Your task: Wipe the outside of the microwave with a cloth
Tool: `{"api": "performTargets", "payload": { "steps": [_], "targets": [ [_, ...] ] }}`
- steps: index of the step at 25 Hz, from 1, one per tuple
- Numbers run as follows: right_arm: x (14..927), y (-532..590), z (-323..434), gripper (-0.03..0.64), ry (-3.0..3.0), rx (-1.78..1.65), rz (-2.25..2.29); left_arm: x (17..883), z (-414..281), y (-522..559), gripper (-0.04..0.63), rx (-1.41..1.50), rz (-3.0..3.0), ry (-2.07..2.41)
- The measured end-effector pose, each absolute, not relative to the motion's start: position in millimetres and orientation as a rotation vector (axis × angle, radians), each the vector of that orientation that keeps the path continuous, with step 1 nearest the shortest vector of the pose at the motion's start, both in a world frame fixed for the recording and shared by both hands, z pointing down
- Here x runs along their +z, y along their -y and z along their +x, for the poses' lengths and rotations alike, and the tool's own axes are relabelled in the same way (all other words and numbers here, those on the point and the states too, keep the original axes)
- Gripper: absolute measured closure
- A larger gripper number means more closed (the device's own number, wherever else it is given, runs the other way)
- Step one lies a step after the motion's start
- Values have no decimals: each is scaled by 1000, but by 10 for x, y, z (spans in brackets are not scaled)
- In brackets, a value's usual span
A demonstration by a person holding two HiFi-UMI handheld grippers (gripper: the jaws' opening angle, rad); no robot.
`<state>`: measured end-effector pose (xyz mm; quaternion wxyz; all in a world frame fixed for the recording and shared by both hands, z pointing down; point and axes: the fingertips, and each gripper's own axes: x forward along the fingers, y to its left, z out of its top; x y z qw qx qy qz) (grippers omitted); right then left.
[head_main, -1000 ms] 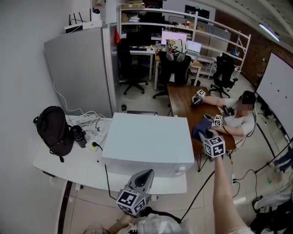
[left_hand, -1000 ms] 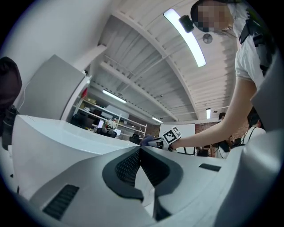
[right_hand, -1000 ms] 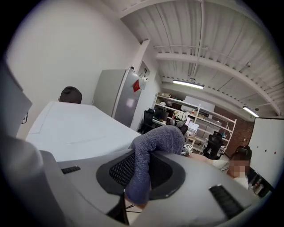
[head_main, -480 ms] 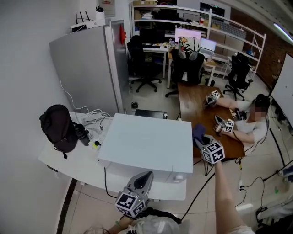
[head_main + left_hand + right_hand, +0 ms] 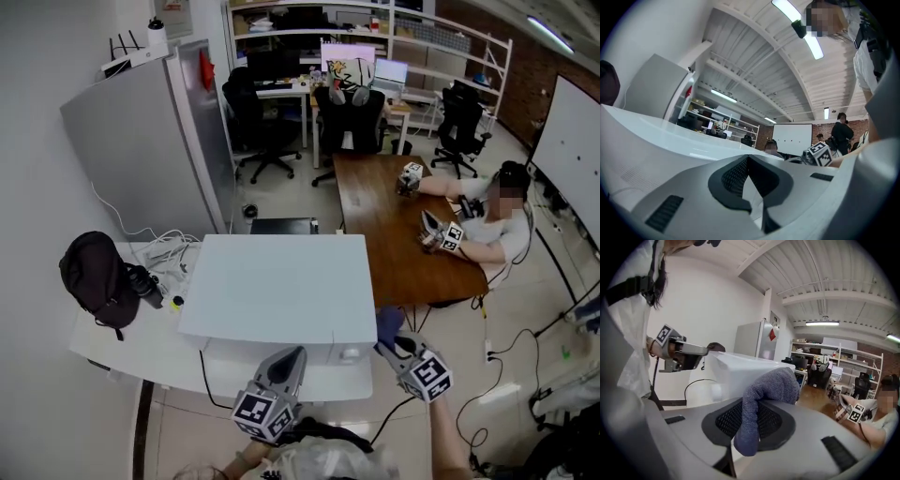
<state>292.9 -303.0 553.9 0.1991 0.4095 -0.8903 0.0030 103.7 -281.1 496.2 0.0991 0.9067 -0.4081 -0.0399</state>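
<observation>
The right tool (image 5: 394,343) is clamped on a blue-grey cloth (image 5: 387,324), with a folded end sticking out past the tips, probably so that soft fabric rather than hard plastic meets the surface. It sits just beside the front right corner of the white microwave (image 5: 277,286), which stands on the white bench (image 5: 122,342). Whether the cloth touches the casing cannot be told from here. The left tool (image 5: 292,358) has its tips together with nothing between them and points at the microwave's front, low down. It looks parked out of the way, or ready to steady the box. Half a second ago the right tool and cloth were further back along the microwave's right side. They have now come forward and down toward the front corner, while the left tool has barely shifted.
</observation>
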Motion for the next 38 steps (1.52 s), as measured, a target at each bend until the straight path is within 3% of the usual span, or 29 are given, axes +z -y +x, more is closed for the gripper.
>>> {"api": "performTargets", "payload": {
  "steps": [7, 14, 25, 32, 38],
  "targets": [
    [5534, 2719, 3065, 538, 2430, 16, 1271, 5002, 1105, 2820, 609, -118, 2671, 1172],
    [5318, 3943, 3678, 538, 2358, -85, 1396, 5011, 977, 2776, 609, -82, 2664, 1217],
    [5932, 5411, 3443, 538, 2306, 161, 1331, 5029, 500, 2734, 609, -42, 2571, 1413],
    [6049, 5258, 3276, 538, 2350, 170, 1270, 5080, 359, 2782, 609, -37, 2531, 1446],
    [6097, 4473, 3167, 538, 2386, 124, 1186, 5076, 532, 2865, 609, -51, 2576, 1357]
  ]
}}
